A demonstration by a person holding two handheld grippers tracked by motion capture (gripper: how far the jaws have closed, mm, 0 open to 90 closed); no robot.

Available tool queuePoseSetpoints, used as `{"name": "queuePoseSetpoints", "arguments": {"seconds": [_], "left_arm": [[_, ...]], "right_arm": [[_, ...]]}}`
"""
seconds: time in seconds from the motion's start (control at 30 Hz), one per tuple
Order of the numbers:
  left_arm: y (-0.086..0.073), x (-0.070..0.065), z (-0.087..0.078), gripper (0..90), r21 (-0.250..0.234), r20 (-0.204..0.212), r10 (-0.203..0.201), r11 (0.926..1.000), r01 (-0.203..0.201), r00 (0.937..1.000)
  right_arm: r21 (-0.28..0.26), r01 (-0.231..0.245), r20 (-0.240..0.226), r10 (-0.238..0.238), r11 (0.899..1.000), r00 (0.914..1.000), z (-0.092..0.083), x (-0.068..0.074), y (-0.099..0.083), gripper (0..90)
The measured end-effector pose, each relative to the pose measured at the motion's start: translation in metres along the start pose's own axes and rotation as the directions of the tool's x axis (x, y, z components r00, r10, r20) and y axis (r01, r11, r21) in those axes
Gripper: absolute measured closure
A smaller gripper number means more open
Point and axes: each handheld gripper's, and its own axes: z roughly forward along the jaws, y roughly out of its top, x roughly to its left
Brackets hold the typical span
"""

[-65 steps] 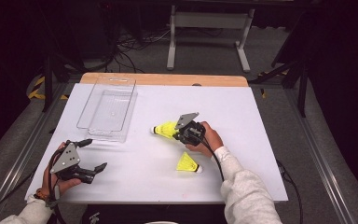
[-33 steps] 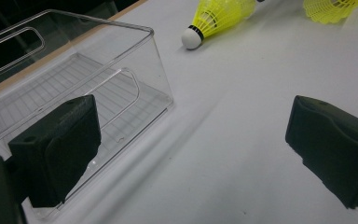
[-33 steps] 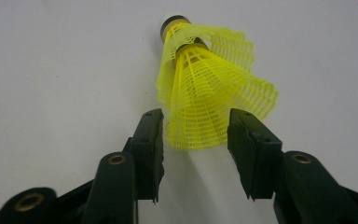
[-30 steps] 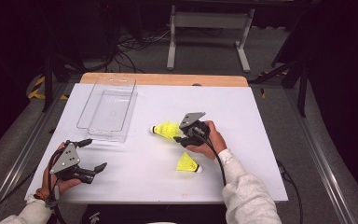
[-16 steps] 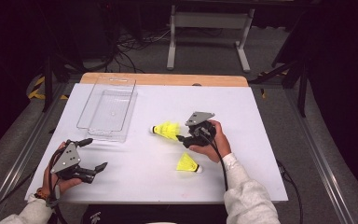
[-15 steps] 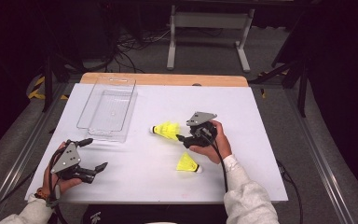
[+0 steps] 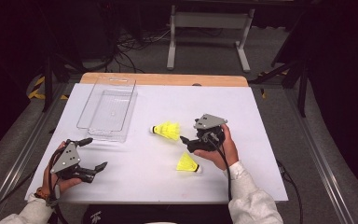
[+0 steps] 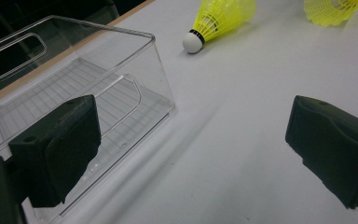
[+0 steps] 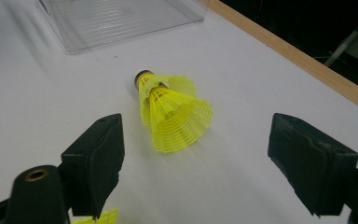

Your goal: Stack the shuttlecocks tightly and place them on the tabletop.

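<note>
Two yellow shuttlecocks lie on the white table. The farther shuttlecock lies on its side, cork toward the clear bin. My right gripper stands open just right of it, the skirt ahead of the jaws and untouched. The nearer shuttlecock rests below the right gripper, by the hand. At the table's front left my left gripper is open and holds nothing. It points past the bin's near corner.
A clear plastic bin stands empty at the back left. A wooden strip runs along the table's far edge. Metal rails flank both sides, and dark floor with cables lies beyond.
My right gripper has drawn back to the right, away from the farther shuttlecock, which stays lying where it was. The left gripper has hardly moved.
</note>
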Motion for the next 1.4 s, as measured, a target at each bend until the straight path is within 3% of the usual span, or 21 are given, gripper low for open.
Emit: {"name": "queuePoseSetpoints", "arguments": {"seconds": [0.43,0.7,0.77,1.0,1.4], "left_arm": [[0.0,0.0,0.0,4.2,0.002,-0.002,-0.001,1.0,0.001,1.0],[0.0,-0.001,0.0,4.2,0.002,0.0,-0.003,1.0,0.003,1.0],[0.0,-0.001,0.0,4.2,0.002,-0.002,-0.005,1.0,0.005,1.0],[0.0,-0.001,0.0,4.2,0.005,-0.002,-0.005,1.0,0.005,1.0],[-0.001,0.0,0.0,4.2,0.005,-0.002,-0.006,1.0,0.006,1.0]], "right_arm": [[0.016,0.001,-0.031,0.0,1.0,0.9995,-0.015,0.008,-0.017,18.6],[0.028,0.0,-0.08,0.002,1.0,0.9968,-0.019,0.016,-0.031,17.5],[0.038,0.015,-0.118,-0.011,0.999,0.9929,-0.019,0.02,-0.037,17.3],[0.062,0.027,-0.174,-0.016,0.998,0.9846,-0.021,0.028,-0.05,16.8],[0.128,0.089,-0.213,-0.06,0.988,0.9752,-0.006,0.04,-0.058,16.2]]}}
